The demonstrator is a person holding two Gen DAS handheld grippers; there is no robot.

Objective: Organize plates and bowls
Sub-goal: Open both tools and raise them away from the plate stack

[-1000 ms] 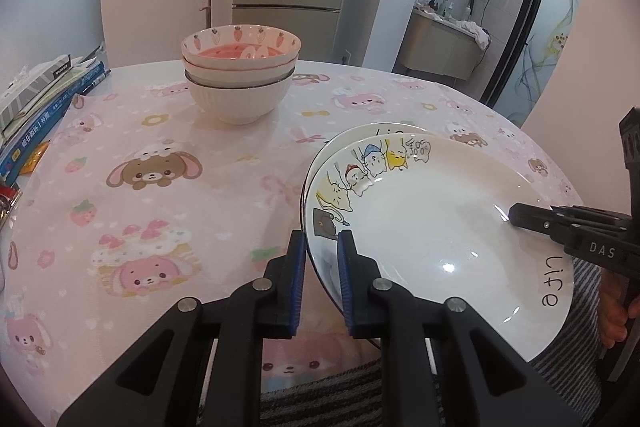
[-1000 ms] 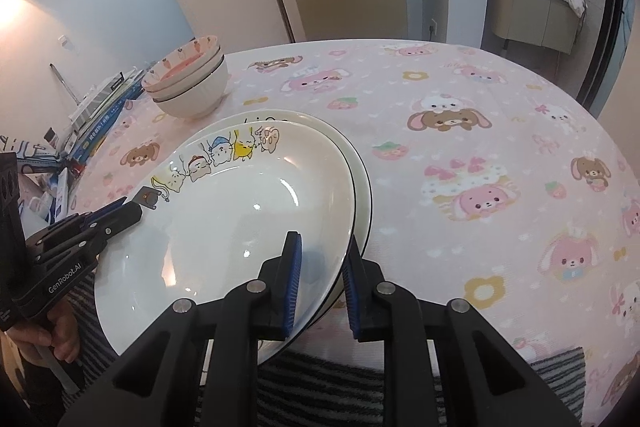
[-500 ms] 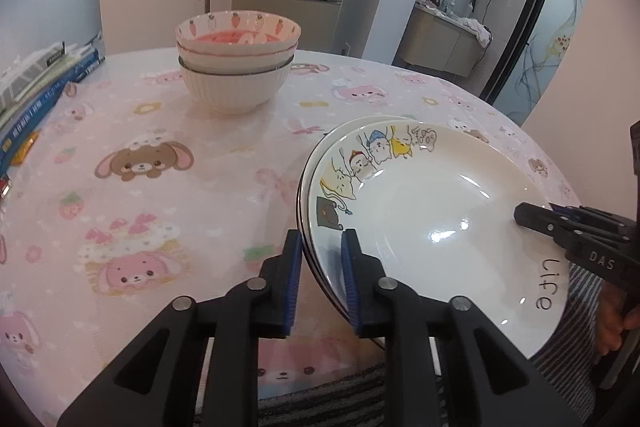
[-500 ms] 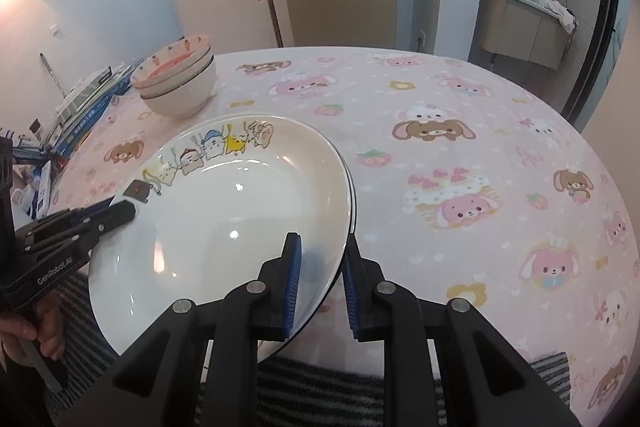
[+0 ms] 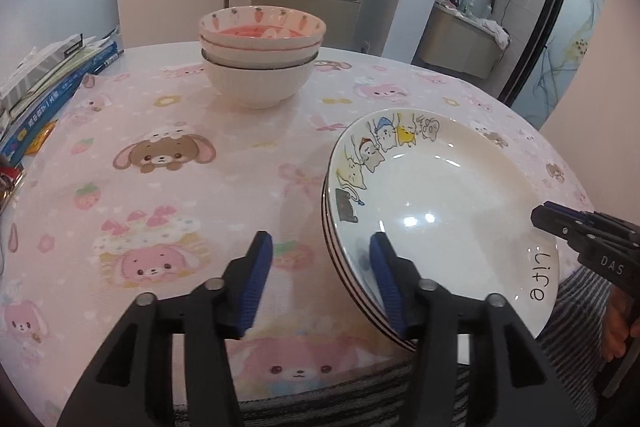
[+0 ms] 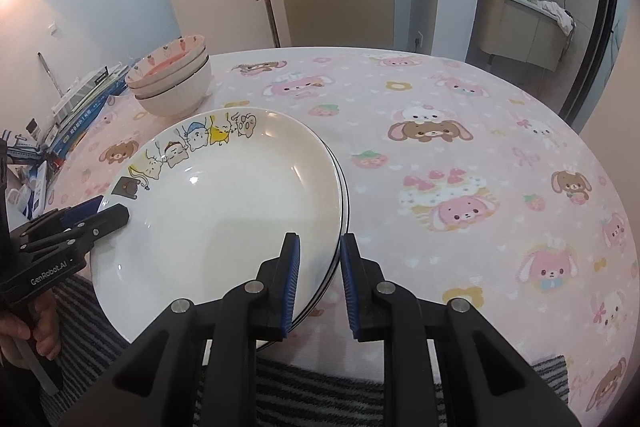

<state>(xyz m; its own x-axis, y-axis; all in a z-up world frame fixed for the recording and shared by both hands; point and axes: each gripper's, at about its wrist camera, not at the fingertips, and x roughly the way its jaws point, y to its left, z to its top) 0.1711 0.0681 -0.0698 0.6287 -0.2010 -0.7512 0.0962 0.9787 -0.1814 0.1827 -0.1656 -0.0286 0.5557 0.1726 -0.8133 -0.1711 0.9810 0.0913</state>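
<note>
As the left gripper (image 5: 320, 281) jaws open off the rim | right gripper (image 6: 319, 277) clamps the stacked plates (image 6: 224, 203); glazed, slippery, breakable; grip rims.

wrist views downward, sharing plates (image 5: 440, 195)

The stacked plates (image 5: 440, 195) sit at the near edge of the tabletop (image 5: 180, 195), blocking the way in front of both tools. The left tool (image 5: 320, 275) is opening, its right pad over the plate rim, its left pad over bare cloth. The right tool (image 6: 318, 283) straddles the opposite rim. Farther back, a stack of bowls (image 5: 262, 63) stands well apart from the plates, with open cloth between. Books (image 5: 48, 87) crowd the left edge. The whole right side of the tabletop lies free.
</note>
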